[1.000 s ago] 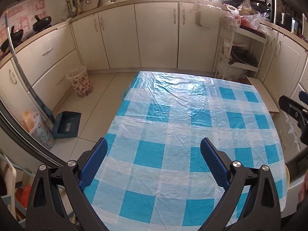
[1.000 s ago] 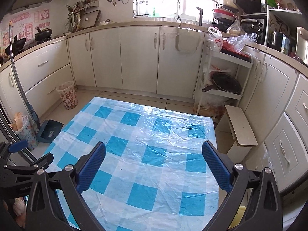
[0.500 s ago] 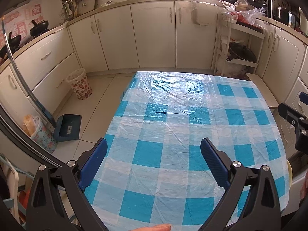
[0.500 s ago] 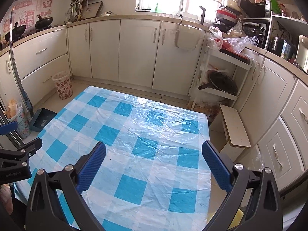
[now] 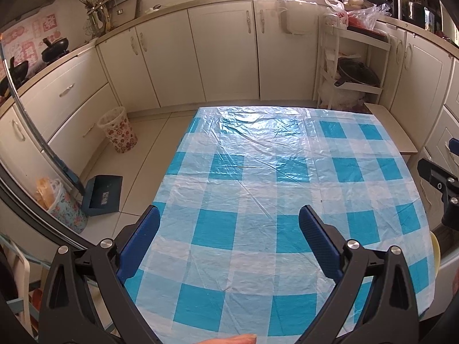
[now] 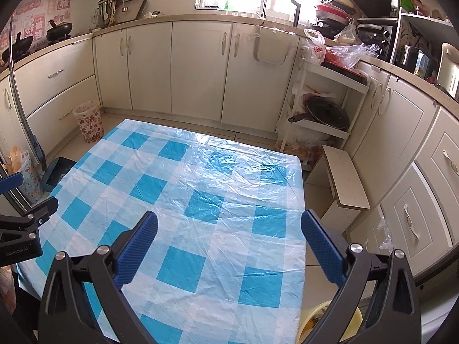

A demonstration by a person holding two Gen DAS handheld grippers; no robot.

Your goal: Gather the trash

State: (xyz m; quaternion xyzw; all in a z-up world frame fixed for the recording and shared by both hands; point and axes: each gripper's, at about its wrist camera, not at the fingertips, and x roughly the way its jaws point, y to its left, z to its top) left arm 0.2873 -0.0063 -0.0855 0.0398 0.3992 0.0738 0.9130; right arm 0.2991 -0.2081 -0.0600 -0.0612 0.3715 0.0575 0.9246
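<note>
Trash does not show anywhere on the checked tablecloth (image 5: 258,195), so I should sweep both views slowly before reaching. My left gripper (image 5: 229,223) and right gripper (image 6: 229,226) hang above the cloth with jaws spread wide, holding nothing. A floral wastebasket (image 5: 117,133) and blue dustpan (image 5: 101,193) wait on the floor left of the table, a yellow tub (image 6: 324,324) sits at its near right corner, and nothing blocks me.

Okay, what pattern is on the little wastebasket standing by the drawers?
White wastebasket with red and dark floral print; the left wrist view shows it best.
</note>
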